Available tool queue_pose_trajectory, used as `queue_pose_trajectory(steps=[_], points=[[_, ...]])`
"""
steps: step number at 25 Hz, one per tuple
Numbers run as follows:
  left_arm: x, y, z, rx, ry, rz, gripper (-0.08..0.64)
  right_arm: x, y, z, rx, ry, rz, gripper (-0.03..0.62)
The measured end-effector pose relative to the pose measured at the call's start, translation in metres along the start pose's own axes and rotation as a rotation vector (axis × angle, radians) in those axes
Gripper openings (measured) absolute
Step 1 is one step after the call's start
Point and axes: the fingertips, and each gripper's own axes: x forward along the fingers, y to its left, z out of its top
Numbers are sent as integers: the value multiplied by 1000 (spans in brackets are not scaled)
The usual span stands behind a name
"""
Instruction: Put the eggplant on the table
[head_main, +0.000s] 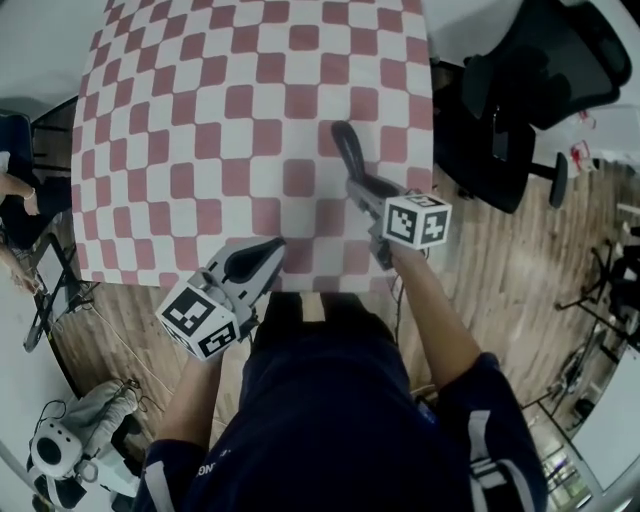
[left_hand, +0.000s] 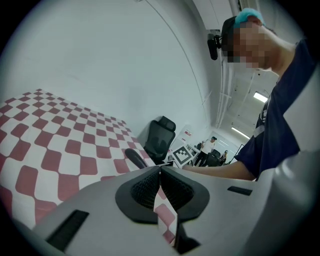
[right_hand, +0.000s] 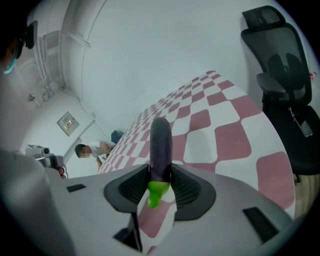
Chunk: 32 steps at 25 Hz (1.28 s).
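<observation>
Eggplant (right_hand: 161, 145): dark purple, slim, green-stemmed

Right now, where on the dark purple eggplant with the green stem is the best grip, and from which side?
The dark purple eggplant is slim near its green stem, so grip there, coming from behind the stem along its length, as the right gripper does now.

— What's worn?
— A navy short-sleeved shirt (head_main: 330, 420), white stripes on the sleeves (head_main: 482, 440).
— The tools?
— The left gripper (left_hand: 160, 172) and right gripper (right_hand: 161, 171): grey shells, black ribbed pads (left_hand: 145, 190), each with a black-and-white marker cube (head_main: 417, 220).
</observation>
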Motion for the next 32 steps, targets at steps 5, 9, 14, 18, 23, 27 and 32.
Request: queue_pose_trajectory(steps=[5,9,14,18,23,27,32], points=[[4,7,-7,-31,11,16,34,25,-14,-1,-91,62,-67,146],[3,15,-11,-51,11,23,34,40,-20,-3,-132,99,-113,147],[3,23,-9,-62,10,25,34,49,-28,-5,-185,137,-175,152],[0,25,-7,-58,9,20,34,52,-26,-8,-204,147,-192,201],[-4,24,-6,-46,16,4,34,44,-24,-7,-199,121,-212,219],[-8,19,-2,-30,16,-12,34,27,-17,-3,-183,91,-209,221],[-6,12,2,4,12,-40,34,0,-5,8,-167,28,-181,221]])
